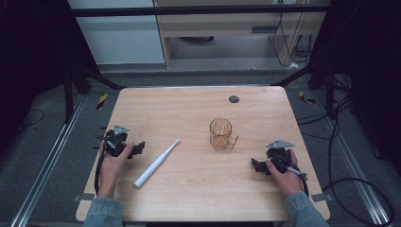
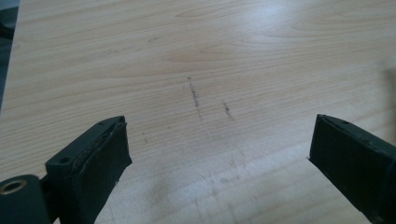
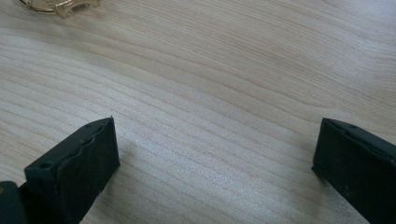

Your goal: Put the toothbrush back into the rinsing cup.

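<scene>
High view: my left gripper (image 1: 137, 149) rests on the table (image 1: 198, 101) near its left edge, jaws pointing toward the white toothbrush (image 1: 156, 163), which lies flat and slanted just beside it, not touching. My right gripper (image 1: 256, 165) rests near the right edge, jaws pointing inward. The amber glass mug (image 1: 221, 134) stands upright between the two, nearer the right gripper and apart from it, handle toward that side. A dark round spot (image 1: 233, 99) sits at the far end of the table. Left gripper view: my jaws stand wide apart with bare scuffed wood between them; nothing is held. Right gripper view: my jaws are likewise spread wide over bare wood, empty; the mug's handle and base (image 3: 58, 6) show at the top left corner, well ahead. Assessment: nothing is grasped, toothbrush lies outside the mug, so the work appears unstarted; picking up the toothbrush and, presumably, standing it in the mug remain.
</scene>
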`<state>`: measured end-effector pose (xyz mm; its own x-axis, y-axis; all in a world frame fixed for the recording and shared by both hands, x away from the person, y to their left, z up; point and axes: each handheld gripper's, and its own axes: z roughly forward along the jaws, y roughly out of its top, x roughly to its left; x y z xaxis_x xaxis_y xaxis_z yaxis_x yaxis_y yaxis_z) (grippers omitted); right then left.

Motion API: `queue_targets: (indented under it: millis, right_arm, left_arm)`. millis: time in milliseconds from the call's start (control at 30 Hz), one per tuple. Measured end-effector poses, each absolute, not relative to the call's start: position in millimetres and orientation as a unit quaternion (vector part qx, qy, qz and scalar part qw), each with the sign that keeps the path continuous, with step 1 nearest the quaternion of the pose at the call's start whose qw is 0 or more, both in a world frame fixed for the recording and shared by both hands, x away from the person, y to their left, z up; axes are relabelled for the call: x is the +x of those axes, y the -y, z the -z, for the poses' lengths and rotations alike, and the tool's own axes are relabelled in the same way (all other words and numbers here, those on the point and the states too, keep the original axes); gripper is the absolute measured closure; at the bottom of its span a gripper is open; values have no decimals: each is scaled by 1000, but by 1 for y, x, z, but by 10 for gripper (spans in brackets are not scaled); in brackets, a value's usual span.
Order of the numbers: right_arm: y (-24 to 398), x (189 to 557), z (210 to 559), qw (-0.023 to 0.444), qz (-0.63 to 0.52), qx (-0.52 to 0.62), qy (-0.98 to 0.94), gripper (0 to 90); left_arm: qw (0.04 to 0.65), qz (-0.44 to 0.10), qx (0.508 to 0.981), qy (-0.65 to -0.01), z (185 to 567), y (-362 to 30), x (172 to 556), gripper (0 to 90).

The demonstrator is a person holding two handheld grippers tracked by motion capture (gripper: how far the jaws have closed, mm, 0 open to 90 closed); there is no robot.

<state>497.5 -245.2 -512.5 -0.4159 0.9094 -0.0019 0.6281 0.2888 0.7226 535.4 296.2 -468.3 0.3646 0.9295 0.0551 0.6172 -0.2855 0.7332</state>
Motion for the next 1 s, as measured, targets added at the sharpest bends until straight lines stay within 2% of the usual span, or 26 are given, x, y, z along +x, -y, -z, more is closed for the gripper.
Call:
queue_targets:
  millis: [133, 467, 1000]
  right_arm:
    - [245, 497, 512, 213, -330, 496, -774, 3]
    - [245, 497, 513, 213, -330, 496, -774, 4]
    - [245, 497, 512, 213, -330, 496, -774, 3]
  left_arm:
    - [312, -241, 776, -493, 462, -291, 527, 42]
    - [256, -242, 815, -461, 437, -265, 506, 50]
    - [204, -216, 861, -414, 436, -231, 495, 55]
